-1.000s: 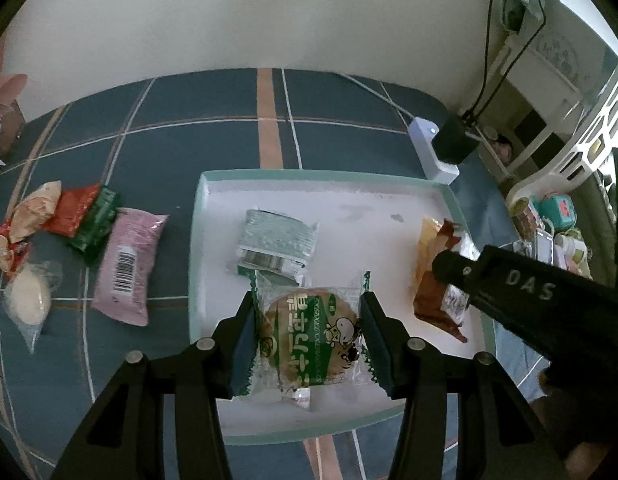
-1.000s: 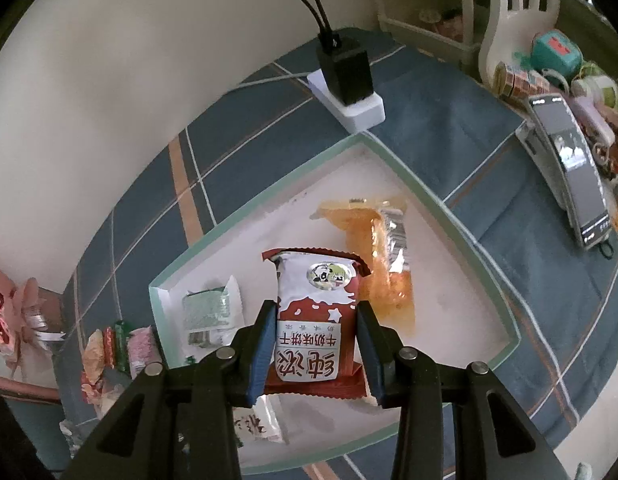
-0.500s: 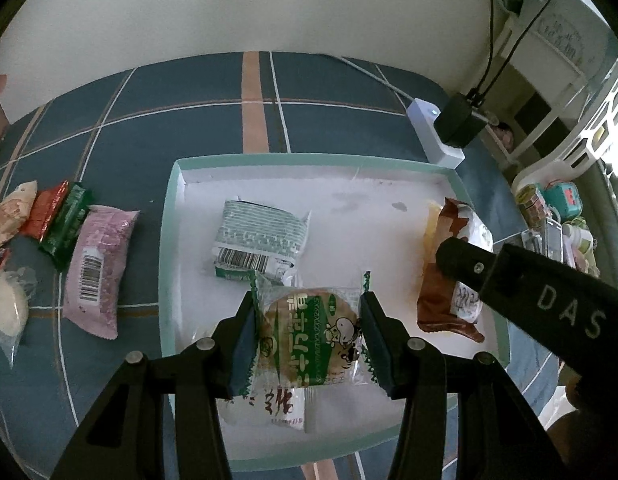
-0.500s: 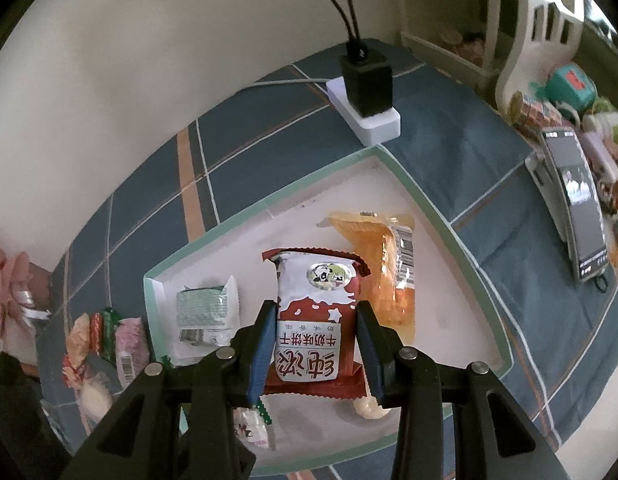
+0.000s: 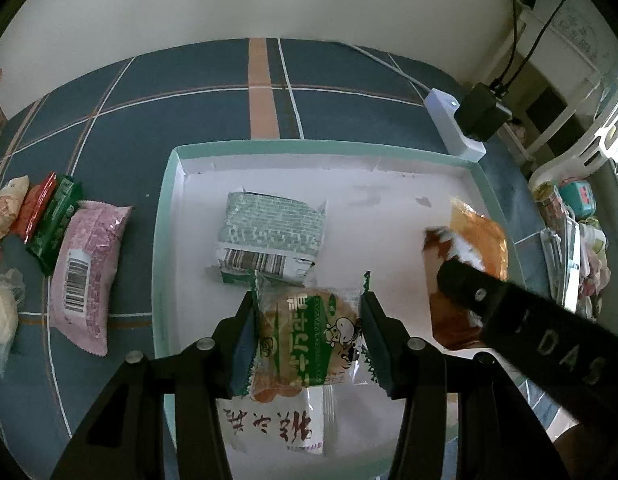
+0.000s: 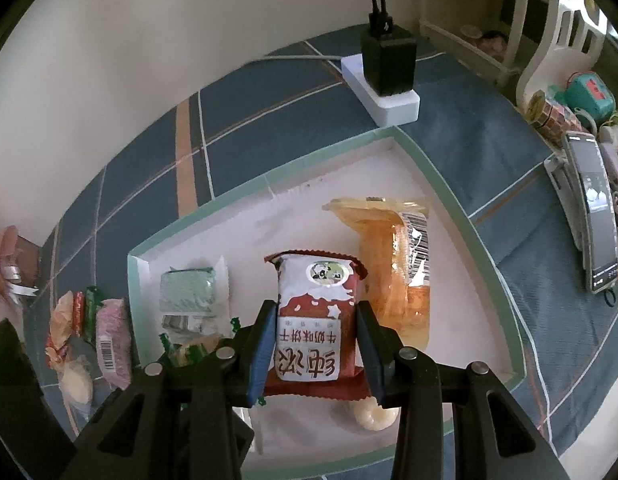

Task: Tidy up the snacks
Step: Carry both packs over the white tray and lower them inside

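My left gripper [image 5: 309,332] is shut on a clear green-edged biscuit packet [image 5: 309,340], held over the near part of the white tray [image 5: 165,216]. My right gripper [image 6: 317,344] is shut on a red and white biscuit packet [image 6: 315,316], also above the tray [image 6: 489,248]. In the tray lie a pale green packet [image 5: 269,236], an orange packet [image 6: 393,276], a white packet with red writing [image 5: 273,424] and a small pale snack [image 6: 373,414]. In the left wrist view the right gripper's black arm [image 5: 529,336] crosses in at the right.
Several loose snacks lie left of the tray on the blue checked cloth: a pink packet [image 5: 89,272], a green bar [image 5: 57,224], a red bar [image 5: 37,208] and others. A white power strip with a black plug [image 6: 385,80] sits behind the tray. A phone [image 6: 593,208] and clutter lie right.
Both grippers have sunk closer to the tray, each still holding its packet. The tray and its contents look larger now. The right gripper's view has rolled slightly.
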`<act>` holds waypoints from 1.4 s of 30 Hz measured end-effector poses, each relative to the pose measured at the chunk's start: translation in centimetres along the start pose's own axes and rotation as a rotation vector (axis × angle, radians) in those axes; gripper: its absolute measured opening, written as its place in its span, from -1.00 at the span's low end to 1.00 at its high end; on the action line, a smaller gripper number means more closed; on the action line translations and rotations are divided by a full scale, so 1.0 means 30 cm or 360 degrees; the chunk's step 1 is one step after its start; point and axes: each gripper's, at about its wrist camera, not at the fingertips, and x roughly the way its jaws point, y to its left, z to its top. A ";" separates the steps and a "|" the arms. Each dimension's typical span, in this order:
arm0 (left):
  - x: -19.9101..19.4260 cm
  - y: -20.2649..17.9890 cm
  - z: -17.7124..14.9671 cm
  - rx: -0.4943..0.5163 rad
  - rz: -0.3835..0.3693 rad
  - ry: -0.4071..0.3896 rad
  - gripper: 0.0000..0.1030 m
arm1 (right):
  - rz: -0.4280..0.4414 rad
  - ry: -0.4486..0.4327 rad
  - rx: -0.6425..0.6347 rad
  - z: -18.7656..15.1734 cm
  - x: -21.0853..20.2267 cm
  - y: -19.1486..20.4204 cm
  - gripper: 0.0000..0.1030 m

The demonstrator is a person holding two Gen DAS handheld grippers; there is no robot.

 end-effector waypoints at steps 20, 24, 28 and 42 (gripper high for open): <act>0.045 0.071 0.016 -0.0064 0.0028 0.0000 0.01 | 0.0042 0.0082 0.0008 0.001 0.084 -0.011 -0.18; 0.053 0.089 0.018 -0.0122 0.0005 0.0009 0.01 | 0.0074 0.0106 0.0034 0.005 0.098 -0.024 -0.18; 0.053 0.106 0.023 -0.0166 -0.0011 0.0012 0.01 | 0.0095 0.0139 0.0053 0.005 0.124 -0.034 -0.18; 0.058 0.120 0.016 -0.0221 -0.0039 0.0022 0.03 | 0.0054 0.0146 0.0005 0.004 0.151 -0.015 -0.18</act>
